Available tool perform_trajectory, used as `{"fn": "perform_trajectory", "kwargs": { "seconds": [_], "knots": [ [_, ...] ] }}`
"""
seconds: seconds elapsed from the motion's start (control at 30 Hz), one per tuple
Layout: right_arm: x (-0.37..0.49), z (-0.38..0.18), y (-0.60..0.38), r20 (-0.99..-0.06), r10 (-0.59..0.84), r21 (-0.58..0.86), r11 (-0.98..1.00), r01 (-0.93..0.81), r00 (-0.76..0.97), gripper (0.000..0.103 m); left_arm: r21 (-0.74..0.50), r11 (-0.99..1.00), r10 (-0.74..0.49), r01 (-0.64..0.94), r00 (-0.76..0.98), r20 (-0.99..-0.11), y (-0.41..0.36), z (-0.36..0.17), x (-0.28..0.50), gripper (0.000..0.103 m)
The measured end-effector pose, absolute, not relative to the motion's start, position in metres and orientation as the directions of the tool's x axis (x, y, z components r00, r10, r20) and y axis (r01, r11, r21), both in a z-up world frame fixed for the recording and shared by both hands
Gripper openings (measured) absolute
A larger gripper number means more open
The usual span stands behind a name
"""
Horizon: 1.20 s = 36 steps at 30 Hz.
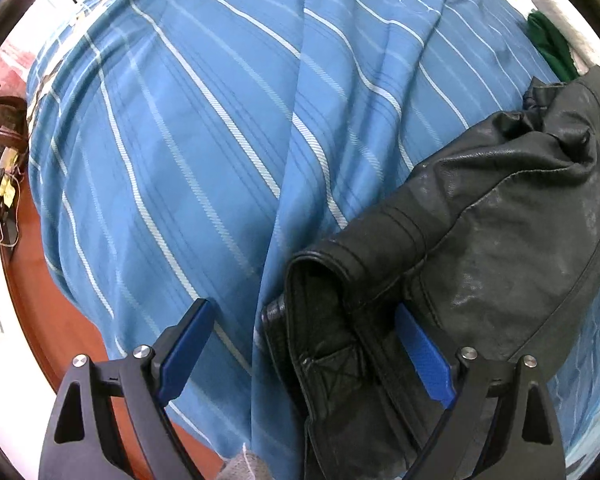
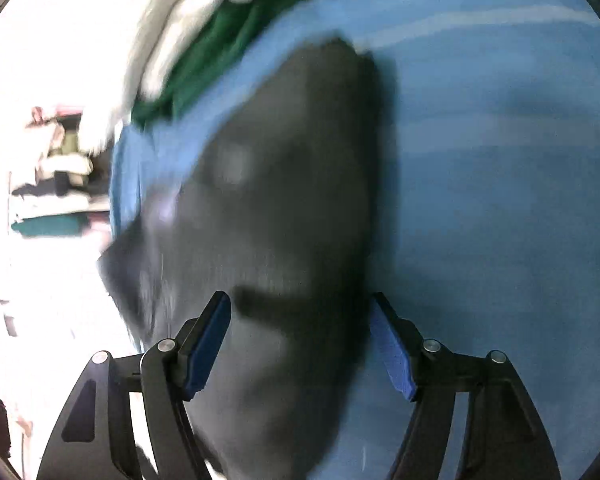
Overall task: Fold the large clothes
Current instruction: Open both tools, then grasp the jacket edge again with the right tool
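Black leather jacket (image 1: 480, 220) lies bunched on the blue striped sheet (image 1: 188, 128), at 4 o'clock in the left wrist view. Risk: stiff, slick leather likely slips or springs back if only the thick cuff edge gets pinched; sheet could get caught too. Left gripper (image 1: 304, 344) points down over the cuff opening, jaws wide, nothing held. Right gripper (image 2: 300, 340) is wide too, jacket between the fingers at 6 o'clock; view is motion-blurred, contact unclear. Green garment (image 1: 548, 46) at 2 o'clock.
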State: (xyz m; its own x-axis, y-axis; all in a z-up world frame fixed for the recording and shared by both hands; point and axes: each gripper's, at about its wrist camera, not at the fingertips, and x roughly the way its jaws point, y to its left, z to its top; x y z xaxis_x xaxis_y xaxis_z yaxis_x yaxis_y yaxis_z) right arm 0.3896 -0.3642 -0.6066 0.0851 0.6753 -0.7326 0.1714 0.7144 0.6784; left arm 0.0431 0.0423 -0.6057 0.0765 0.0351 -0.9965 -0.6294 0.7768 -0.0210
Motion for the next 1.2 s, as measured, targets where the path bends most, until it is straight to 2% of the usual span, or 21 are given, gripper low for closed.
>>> {"fn": "perform_trajectory", "kwargs": {
  "seconds": [0.07,0.1,0.13,0.2,0.27,0.43,0.53,0.57,0.6,0.67,0.73,0.8,0.87,1.03,1.07,1.13,1.2],
  "knots": [
    [0.401,-0.610,-0.351,-0.733,0.672,0.680,0.717,0.153,0.104,0.072,-0.022,0.786,0.038,-0.618,0.084,-0.996,0.045,-0.607,0.047,0.094],
    [0.402,-0.606,-0.347,-0.741,0.659,0.671,0.727,0.144,0.125,0.065,-0.022,0.793,0.041,-0.609,0.089,-0.995,0.044,-0.607,0.049,0.094],
    [0.405,-0.603,-0.353,-0.738,0.660,0.675,0.719,0.166,0.140,0.032,-0.016,0.798,0.047,-0.602,0.088,-0.995,0.045,-0.615,0.059,0.094],
    [0.393,-0.591,-0.363,-0.700,0.679,0.713,0.647,0.268,0.222,0.019,0.003,0.814,0.066,-0.581,0.088,-0.994,0.045,-0.617,0.064,0.094],
    [0.371,-0.571,-0.384,-0.658,0.688,0.749,0.555,0.361,0.308,0.015,0.011,0.829,0.070,-0.560,0.085,-0.994,0.045,-0.618,0.069,0.094],
    [0.257,-0.531,-0.475,-0.725,0.550,0.671,0.426,0.606,0.416,0.014,0.017,0.861,0.081,-0.509,0.104,-0.991,0.055,-0.602,0.091,0.094],
    [0.186,-0.521,-0.505,-0.837,0.456,0.519,0.489,0.701,0.301,0.018,0.034,0.879,0.114,-0.475,0.140,-0.984,0.062,-0.584,0.104,0.094],
    [0.168,-0.522,-0.520,-0.860,0.452,0.468,0.514,0.719,0.236,0.027,0.040,0.884,0.123,-0.465,0.151,-0.981,0.062,-0.577,0.108,0.094],
    [0.150,-0.526,-0.532,-0.876,0.456,0.413,0.535,0.737,0.159,0.029,0.047,0.888,0.132,-0.458,0.156,-0.979,0.062,-0.573,0.112,0.094],
    [0.122,-0.530,-0.548,-0.893,0.448,0.335,0.581,0.742,0.053,0.049,0.050,0.897,0.139,-0.439,0.172,-0.975,0.054,-0.561,0.121,0.094],
    [0.101,-0.517,-0.557,-0.923,0.385,0.270,0.631,0.727,0.009,0.058,0.035,0.906,0.127,-0.423,0.191,-0.973,0.041,-0.552,0.126,0.094],
    [0.090,-0.495,-0.556,-0.944,0.330,0.237,0.676,0.698,0.001,0.058,0.017,0.915,0.109,-0.404,0.207,-0.972,0.021,-0.550,0.128,0.094],
    [0.094,-0.472,-0.538,-0.949,0.313,0.267,0.739,0.618,0.035,0.058,0.013,0.925,0.097,-0.380,0.202,-0.975,0.000,-0.541,0.125,0.094],
    [0.166,-0.469,-0.418,-0.881,0.472,0.453,0.862,0.227,-0.034,0.056,0.061,0.931,0.125,-0.361,0.158,-0.979,-0.028,-0.566,0.140,0.094],
    [0.183,-0.478,-0.391,-0.862,0.501,0.482,0.858,0.176,-0.080,0.051,0.074,0.928,0.137,-0.365,0.149,-0.979,-0.026,-0.573,0.144,0.094],
    [0.224,-0.497,-0.337,-0.858,0.502,0.494,0.865,0.095,-0.110,0.035,0.092,0.921,0.154,-0.377,0.136,-0.979,-0.023,-0.577,0.145,0.094],
    [0.256,-0.524,-0.308,-0.903,0.416,0.411,0.909,0.068,-0.110,0.034,0.085,0.912,0.153,-0.402,0.141,-0.978,-0.013,-0.574,0.141,0.094]
  ]
}}
